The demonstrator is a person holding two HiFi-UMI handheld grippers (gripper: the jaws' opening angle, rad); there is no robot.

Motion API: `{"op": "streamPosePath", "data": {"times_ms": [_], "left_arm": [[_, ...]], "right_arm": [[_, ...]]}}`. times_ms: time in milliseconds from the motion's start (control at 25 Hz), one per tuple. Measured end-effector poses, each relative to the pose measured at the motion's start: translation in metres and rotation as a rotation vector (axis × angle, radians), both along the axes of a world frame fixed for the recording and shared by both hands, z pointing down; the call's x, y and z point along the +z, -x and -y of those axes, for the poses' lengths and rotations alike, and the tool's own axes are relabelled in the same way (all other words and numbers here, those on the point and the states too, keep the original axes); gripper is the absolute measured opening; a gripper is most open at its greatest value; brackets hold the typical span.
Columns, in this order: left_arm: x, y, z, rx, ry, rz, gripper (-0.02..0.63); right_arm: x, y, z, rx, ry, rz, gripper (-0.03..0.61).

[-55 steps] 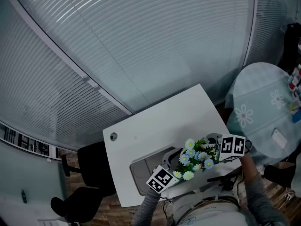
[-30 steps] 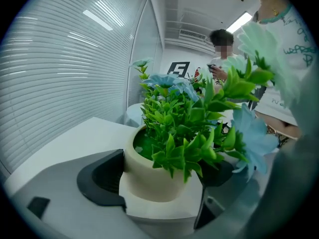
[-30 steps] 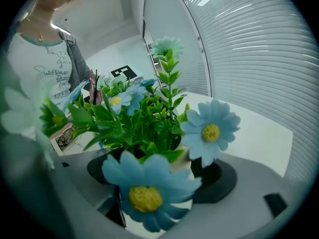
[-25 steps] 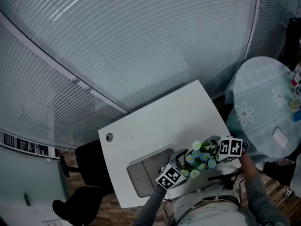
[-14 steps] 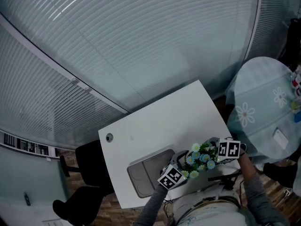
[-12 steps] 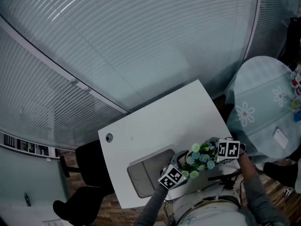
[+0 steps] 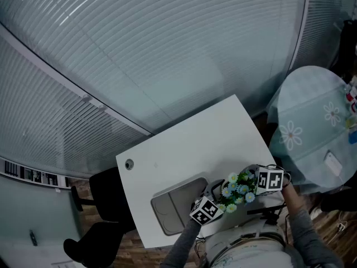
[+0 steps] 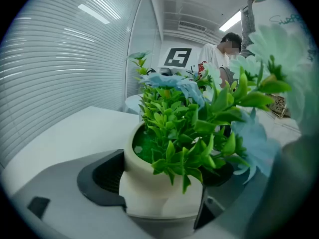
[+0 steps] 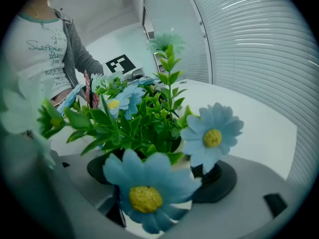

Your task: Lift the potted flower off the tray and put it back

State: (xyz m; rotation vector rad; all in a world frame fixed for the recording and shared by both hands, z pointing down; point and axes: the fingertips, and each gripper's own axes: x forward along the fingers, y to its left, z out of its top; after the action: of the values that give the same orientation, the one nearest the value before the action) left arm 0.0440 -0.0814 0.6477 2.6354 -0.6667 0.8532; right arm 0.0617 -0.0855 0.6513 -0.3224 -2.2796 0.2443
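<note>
The potted flower (image 7: 237,186), green leaves with blue and white daisies in a white pot (image 8: 149,183), is over the white table (image 7: 184,144), just right of the grey tray (image 7: 170,205). My left gripper (image 7: 212,204) comes at it from the near left, and its black pads (image 8: 99,178) press the pot's sides. My right gripper (image 7: 259,182) holds it from the right. In the right gripper view the blooms (image 9: 144,183) hide most of the pot between the pads (image 9: 215,179). Whether the pot's base touches the table is hidden.
The table has a round cable hole (image 7: 129,163) at its far left corner. A round table with a flowered cloth (image 7: 312,127) stands to the right, a black chair (image 7: 103,205) to the left. A curved wall of blinds (image 7: 167,49) runs behind. A person (image 8: 219,54) stands beyond.
Both grippers have carried the potted flower from above the tray to the right of it and slightly lower. In the last half second it has hardly moved.
</note>
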Motion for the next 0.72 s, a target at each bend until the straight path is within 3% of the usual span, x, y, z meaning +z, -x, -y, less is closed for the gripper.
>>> {"op": "streamPosePath", "data": {"times_ms": [720], "left_arm": [[0.015, 0.001, -0.004, 0.004, 0.001, 0.006, 0.44]], "right_arm": [[0.014, 0.0, -0.003, 0.01, -0.022, 0.012, 0.38]]}}
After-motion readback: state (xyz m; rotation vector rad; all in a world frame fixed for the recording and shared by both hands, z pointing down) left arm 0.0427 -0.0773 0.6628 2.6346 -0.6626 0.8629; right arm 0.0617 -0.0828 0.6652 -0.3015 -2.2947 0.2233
